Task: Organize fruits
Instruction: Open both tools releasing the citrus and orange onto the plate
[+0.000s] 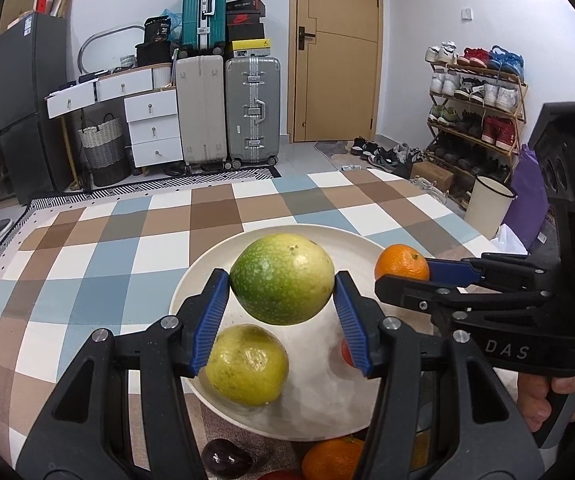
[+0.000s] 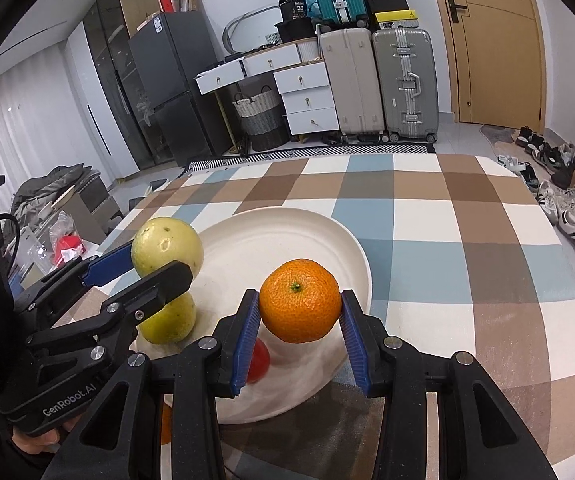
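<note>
My left gripper (image 1: 282,292) is shut on a green-yellow round fruit (image 1: 282,278), held just above the white plate (image 1: 347,244). A second yellow-green fruit (image 1: 247,364) lies on the plate below it, and a small red fruit (image 1: 345,352) peeks out behind the right pad. My right gripper (image 2: 298,312) is shut on an orange mandarin (image 2: 298,300) over the plate (image 2: 287,232); the red fruit (image 2: 258,360) sits beneath it. From the right wrist view the left gripper (image 2: 143,268) shows at the left with its fruit (image 2: 167,246).
On the checked tablecloth (image 1: 87,264) near the plate's front rim lie a dark purple fruit (image 1: 225,460) and another orange (image 1: 331,460). A hand (image 1: 559,396) grips the right tool. Suitcases, drawers, a door and a shoe rack stand beyond the table.
</note>
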The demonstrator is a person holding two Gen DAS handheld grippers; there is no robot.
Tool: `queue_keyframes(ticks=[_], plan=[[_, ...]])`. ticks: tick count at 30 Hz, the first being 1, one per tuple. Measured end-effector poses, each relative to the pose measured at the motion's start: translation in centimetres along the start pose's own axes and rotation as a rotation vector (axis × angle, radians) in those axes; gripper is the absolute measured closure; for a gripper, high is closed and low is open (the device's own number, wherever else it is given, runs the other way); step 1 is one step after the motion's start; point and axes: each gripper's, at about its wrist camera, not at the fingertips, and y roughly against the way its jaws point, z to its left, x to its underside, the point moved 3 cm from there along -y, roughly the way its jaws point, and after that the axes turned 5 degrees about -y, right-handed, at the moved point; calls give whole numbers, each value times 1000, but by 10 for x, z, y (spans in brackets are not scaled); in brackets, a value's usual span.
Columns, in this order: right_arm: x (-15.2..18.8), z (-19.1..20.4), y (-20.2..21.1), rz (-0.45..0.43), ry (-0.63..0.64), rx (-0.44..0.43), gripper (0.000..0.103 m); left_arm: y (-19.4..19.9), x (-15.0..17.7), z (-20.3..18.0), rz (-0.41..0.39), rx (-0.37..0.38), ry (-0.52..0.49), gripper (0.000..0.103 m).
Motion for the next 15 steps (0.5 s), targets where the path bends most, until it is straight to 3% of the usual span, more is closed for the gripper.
queue_keyframes(ticks=[9,15], plan=[[6,-1,-2,-5,1,20,62,-4,4,-1,11,-2,-6,52],[6,-4,10,-53,-14,17,52,3,1,-2,-14,-2,-4,50]])
